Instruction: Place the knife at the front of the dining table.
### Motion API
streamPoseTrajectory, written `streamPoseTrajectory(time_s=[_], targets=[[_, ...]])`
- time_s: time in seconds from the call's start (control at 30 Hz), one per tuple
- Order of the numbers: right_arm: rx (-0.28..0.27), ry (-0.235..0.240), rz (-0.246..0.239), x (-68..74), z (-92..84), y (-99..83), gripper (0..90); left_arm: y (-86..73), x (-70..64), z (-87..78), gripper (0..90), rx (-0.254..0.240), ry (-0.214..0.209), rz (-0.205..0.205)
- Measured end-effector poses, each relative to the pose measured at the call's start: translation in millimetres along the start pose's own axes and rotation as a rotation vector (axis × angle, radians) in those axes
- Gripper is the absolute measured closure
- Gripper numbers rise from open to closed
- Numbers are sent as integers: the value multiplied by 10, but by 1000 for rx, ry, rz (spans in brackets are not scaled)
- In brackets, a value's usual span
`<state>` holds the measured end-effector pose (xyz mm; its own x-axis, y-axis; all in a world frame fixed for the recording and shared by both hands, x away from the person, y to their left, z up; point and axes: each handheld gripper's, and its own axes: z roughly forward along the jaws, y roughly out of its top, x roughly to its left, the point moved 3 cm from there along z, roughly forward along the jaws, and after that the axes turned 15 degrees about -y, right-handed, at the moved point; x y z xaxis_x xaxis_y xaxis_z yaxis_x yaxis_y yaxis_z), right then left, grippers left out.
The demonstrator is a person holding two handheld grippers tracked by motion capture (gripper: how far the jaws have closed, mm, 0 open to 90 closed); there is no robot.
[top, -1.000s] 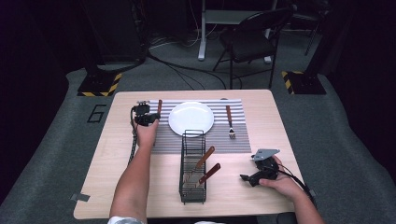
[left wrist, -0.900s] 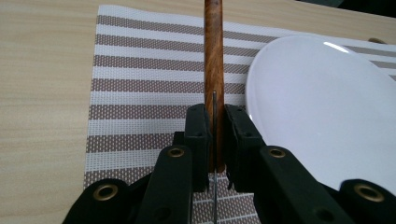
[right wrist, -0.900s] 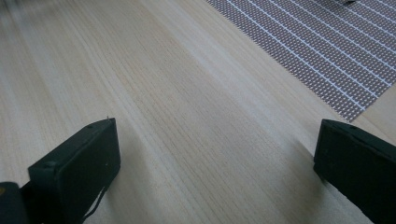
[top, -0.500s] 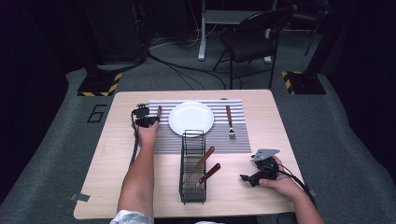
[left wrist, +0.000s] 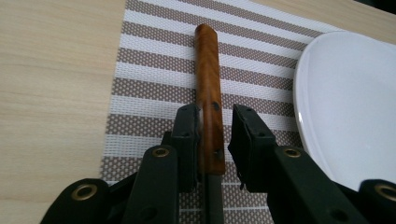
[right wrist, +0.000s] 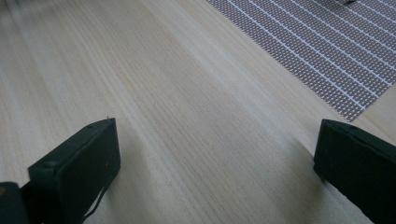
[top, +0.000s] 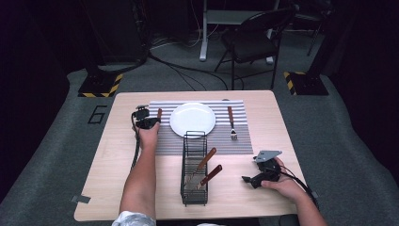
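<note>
Left gripper [left wrist: 210,140]: jaws straddle a wooden handle [left wrist: 208,79] lying on the striped mat [left wrist: 154,79]; one jaw touches it, a gap shows at the other — parted, not clamping. Handle lies just beside the plate [left wrist: 345,102]. Judgement: a placing step; lift straight up so the handle is not dragged. Right gripper [right wrist: 215,163]: jaws wide, empty, low over bare table [right wrist: 163,93] — well apart from the rack [top: 194,169].

A single large numeral "6" [top: 97,114] is marked in dark strokes on the grey floor covering [top: 56,141], just left of the table's [top: 117,155] far left corner in the high view. Nothing else there can be read, and neither gripper view carries any lettering.
</note>
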<state>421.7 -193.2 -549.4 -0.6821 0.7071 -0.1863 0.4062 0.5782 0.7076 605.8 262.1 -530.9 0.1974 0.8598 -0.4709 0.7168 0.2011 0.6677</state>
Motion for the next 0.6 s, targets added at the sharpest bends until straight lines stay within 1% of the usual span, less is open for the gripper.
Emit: streamPoseTrajectory(time_s=[0.1,0.2,0.3,0.37,0.4,0.43,0.53,0.6], targets=[[-1,-1,-1,0,0,0,0,1,22,-48,708,0,4,7],[-1,0,-2,0,0,0,0,0,40,-121,678,-5,1,9],[-1,0,-2,0,0,0,0,-3,59,-205,659,-8,1,26],[-1,-2,6,4,0,2,0,6,78,-264,644,2,11,44],[-1,-1,6,4,0,2,0,15,89,-291,639,-1,13,56],[-1,-2,6,4,0,2,0,19,95,-325,633,-5,14,60],[-1,-2,6,4,0,2,0,24,119,-395,609,-32,-3,51],[-1,0,5,5,2,3,0,18,122,-441,593,-32,-1,58]])
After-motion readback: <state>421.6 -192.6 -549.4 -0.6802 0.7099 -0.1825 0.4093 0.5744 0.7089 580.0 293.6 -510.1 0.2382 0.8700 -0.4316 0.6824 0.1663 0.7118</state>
